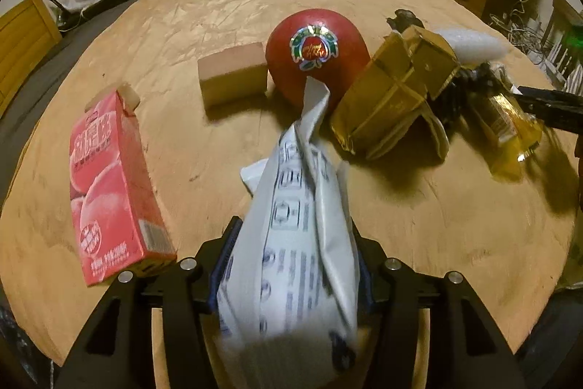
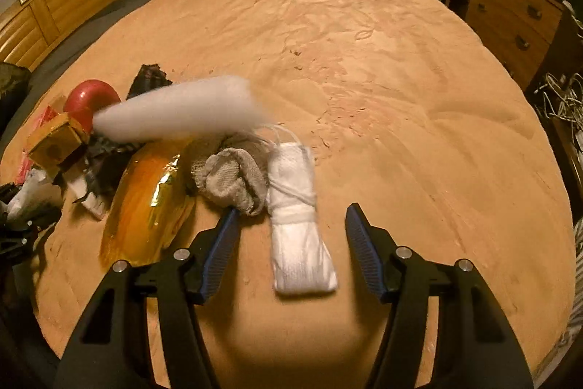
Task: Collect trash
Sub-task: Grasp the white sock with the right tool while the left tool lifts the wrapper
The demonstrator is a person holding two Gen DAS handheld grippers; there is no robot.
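A crumpled white printed wrapper (image 1: 298, 225) was held clamped in the left tool (image 1: 291, 265) above the counter (image 1: 419, 206). The right tool (image 2: 291, 243) was spread wide, a folded white mask (image 2: 298, 236) lying between its fingers, ungripped. Farther off, a pink carton (image 1: 109, 185), tan block (image 1: 233, 75) and red apple (image 1: 317, 50) were noted.

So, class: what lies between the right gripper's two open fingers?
A folded white cloth bundle lies on the table between them, untouched, in the right wrist view.
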